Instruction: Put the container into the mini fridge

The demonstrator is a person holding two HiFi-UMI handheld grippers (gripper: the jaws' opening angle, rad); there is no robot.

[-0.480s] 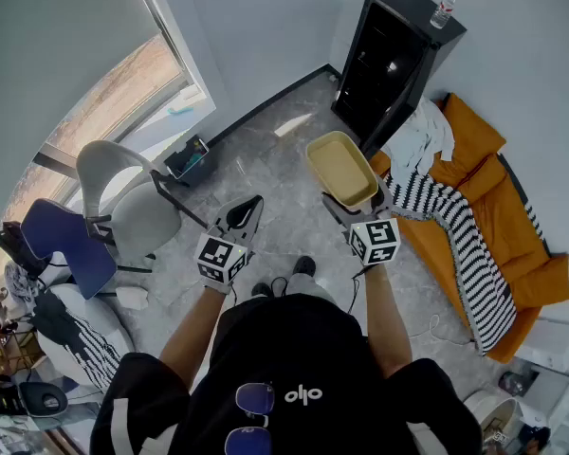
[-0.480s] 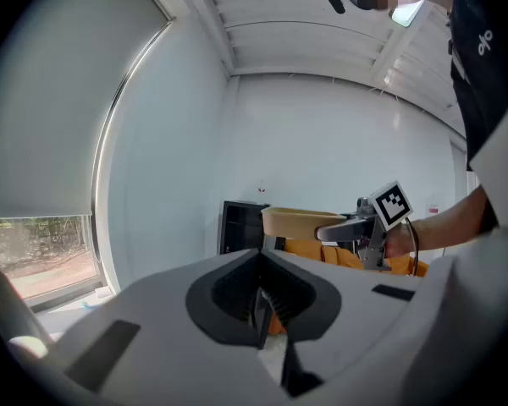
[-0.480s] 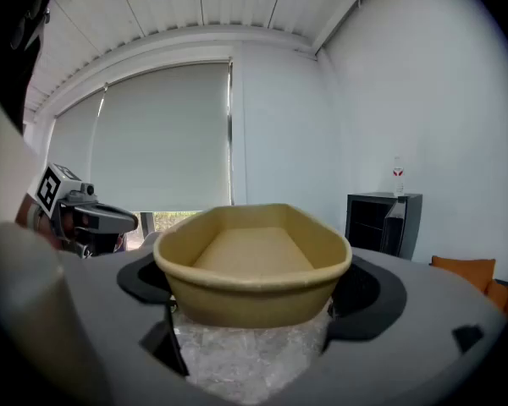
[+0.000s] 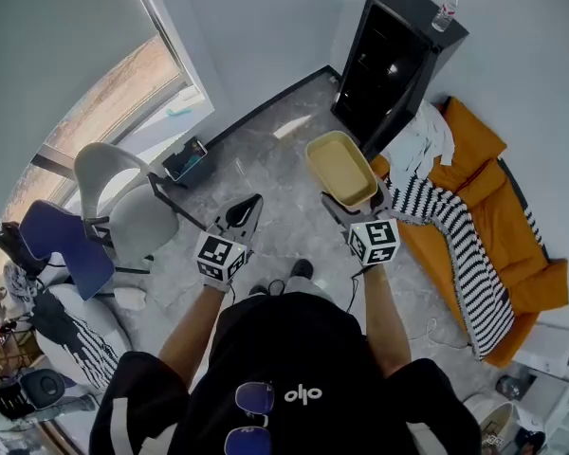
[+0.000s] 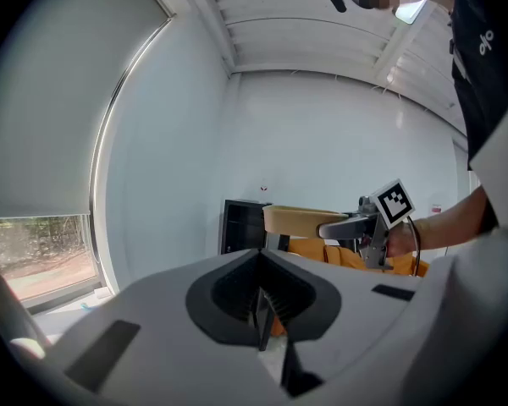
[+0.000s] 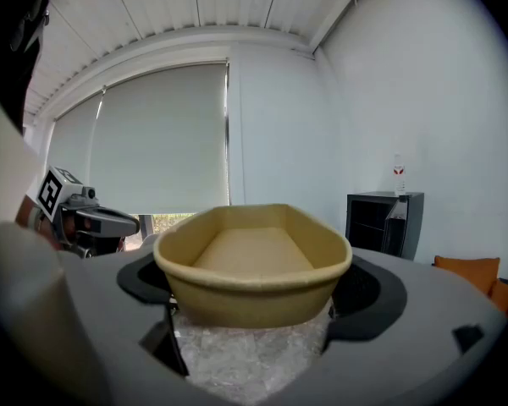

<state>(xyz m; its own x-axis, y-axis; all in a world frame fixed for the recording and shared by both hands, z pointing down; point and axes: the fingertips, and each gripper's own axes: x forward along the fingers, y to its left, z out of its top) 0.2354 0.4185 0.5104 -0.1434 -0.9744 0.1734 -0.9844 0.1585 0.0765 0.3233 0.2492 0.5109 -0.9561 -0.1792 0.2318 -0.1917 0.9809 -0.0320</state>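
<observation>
Grey marbled floor (image 4: 266, 159) stretches ahead of me, with a big window (image 4: 104, 93) at about ten o'clock, a couple of chairs (image 4: 133, 216) at nine o'clock, and an orange sofa (image 4: 512, 226) with a striped blanket (image 4: 455, 245) over it at three o'clock. Against the far wall, at roughly one o'clock, stands the black mini fridge (image 4: 384, 69), with a small bottle (image 4: 443, 12) on its top. I am standing well away from it. My right gripper (image 4: 358, 205) is clamped on the near end of the tan container (image 4: 343, 171), its jaws spread wide on either side of the walls. The container sits level in the air in front of me, empty as far as I can see, its long side aimed toward the fridge. My left gripper (image 4: 247, 211) hangs beside it at eleven o'clock with its jaws closed together and nothing between them. I judge the pick-up done and the carry under way, with the container secure in my grip. What is left is most of the job: crossing the floor to the fridge, making sure its front is open, sliding the container onto a shelf, and letting go. The fridge door looks to stand ajar, but I cannot be sure from here, so my free left gripper may be needed for it.
</observation>
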